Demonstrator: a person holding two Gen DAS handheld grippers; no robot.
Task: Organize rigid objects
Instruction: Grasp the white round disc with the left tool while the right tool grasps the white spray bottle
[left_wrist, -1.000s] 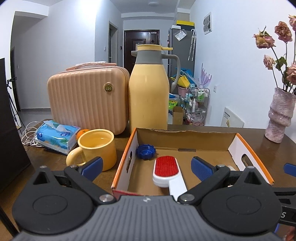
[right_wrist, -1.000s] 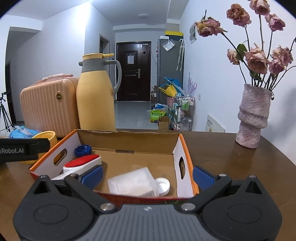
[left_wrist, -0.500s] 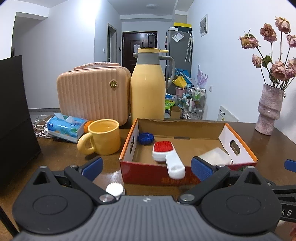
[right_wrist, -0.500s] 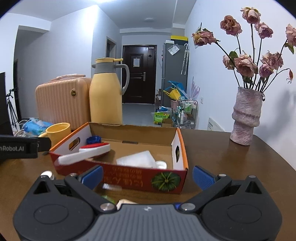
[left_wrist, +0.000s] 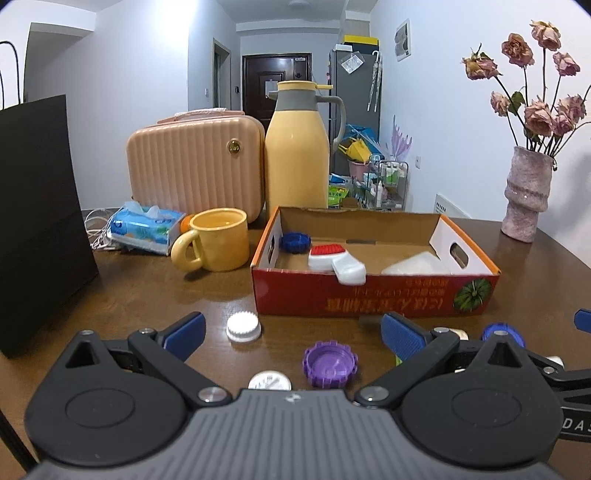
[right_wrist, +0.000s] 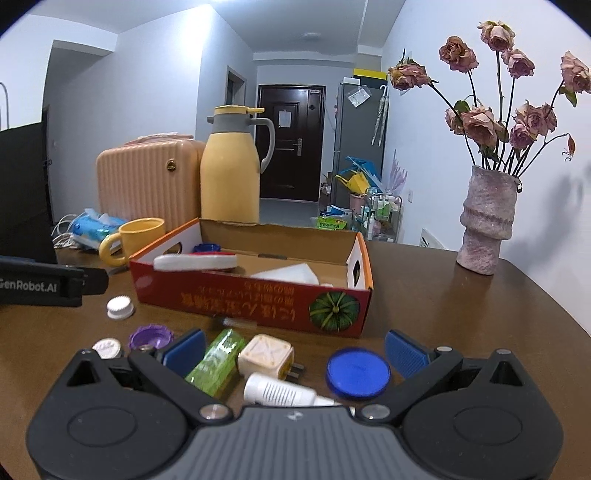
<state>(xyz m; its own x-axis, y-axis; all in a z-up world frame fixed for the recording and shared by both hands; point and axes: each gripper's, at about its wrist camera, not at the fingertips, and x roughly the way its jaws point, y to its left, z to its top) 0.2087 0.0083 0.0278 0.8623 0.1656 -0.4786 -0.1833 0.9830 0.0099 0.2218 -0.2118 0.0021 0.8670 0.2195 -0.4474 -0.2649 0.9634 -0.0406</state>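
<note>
Both the left gripper (left_wrist: 291, 334) and right gripper (right_wrist: 293, 352) gape empty; the purple cap (left_wrist: 330, 363) just ahead wants a centred, level pinch.

The red cardboard box (right_wrist: 255, 302) stands open, holding a blue cap (left_wrist: 294, 242), a red-and-white brush (left_wrist: 334, 260) leaning over its front wall, and what may be a clear lid (left_wrist: 417, 265). On the tabletop in front lie a white cap (right_wrist: 120, 307), purple cap (right_wrist: 150, 336), green bottle (right_wrist: 216, 363), cream plug (right_wrist: 266, 355) and blue disc (right_wrist: 357, 373).

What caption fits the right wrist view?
Open right gripper above small items before a red box on a table.
</note>
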